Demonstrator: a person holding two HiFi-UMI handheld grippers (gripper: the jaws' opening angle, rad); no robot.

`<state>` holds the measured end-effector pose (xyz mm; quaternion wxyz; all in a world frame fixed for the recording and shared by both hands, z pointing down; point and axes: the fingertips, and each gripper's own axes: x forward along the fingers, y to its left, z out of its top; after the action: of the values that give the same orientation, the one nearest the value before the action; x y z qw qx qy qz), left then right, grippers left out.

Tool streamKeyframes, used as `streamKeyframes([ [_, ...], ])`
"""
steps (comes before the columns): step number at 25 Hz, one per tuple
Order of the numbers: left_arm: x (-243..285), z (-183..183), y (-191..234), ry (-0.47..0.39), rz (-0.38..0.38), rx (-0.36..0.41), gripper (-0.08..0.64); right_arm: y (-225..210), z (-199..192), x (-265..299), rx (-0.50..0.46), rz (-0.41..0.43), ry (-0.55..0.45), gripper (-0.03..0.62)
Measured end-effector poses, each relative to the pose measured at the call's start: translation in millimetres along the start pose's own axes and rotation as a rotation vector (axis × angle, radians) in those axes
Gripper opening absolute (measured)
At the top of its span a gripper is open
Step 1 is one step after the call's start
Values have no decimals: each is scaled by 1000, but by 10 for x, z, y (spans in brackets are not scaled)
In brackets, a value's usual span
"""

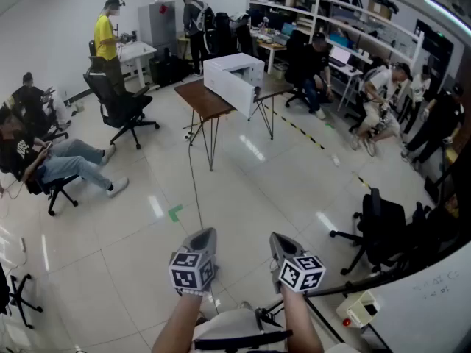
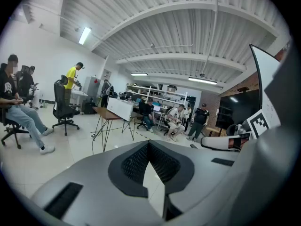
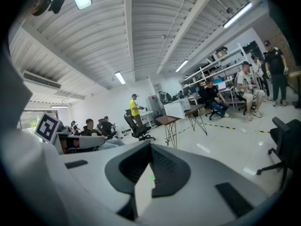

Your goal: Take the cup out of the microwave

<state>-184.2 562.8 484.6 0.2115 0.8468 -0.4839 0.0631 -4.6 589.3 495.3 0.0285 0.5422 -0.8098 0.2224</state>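
A white microwave (image 1: 234, 79) stands far off on a small brown table (image 1: 200, 101) with thin black legs; its door looks closed and no cup shows anywhere. It also appears small in the left gripper view as the microwave (image 2: 120, 108) and in the right gripper view as the microwave (image 3: 176, 109). Low in the head view, close to the person's body, my left gripper (image 1: 206, 234) and right gripper (image 1: 280, 240) are held side by side over the floor, pointing toward the table. Both left gripper (image 2: 149, 142) and right gripper (image 3: 150, 145) are shut with nothing between the jaws.
A wide stretch of shiny white floor lies between me and the table, with a cable (image 1: 196, 190) and a green tape mark (image 1: 174, 212) on it. Seated people and office chairs (image 1: 121, 109) line the left; a black chair (image 1: 379, 230) stands at right. Desks and shelves (image 1: 324, 20) fill the back.
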Motion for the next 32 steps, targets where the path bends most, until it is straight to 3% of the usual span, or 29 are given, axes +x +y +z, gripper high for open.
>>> streamKeyframes([
  [14,515,37,-285,-5,47,-2,-5,-620,203,108,-11,40,13,11],
  [23,779,-145,-479,6,76,-16,-5,-1023,150,111,-3,58,33,11],
  [32,983,-121,-516,20,75,-19,-5,-1130,144,227,8,68,53,11],
])
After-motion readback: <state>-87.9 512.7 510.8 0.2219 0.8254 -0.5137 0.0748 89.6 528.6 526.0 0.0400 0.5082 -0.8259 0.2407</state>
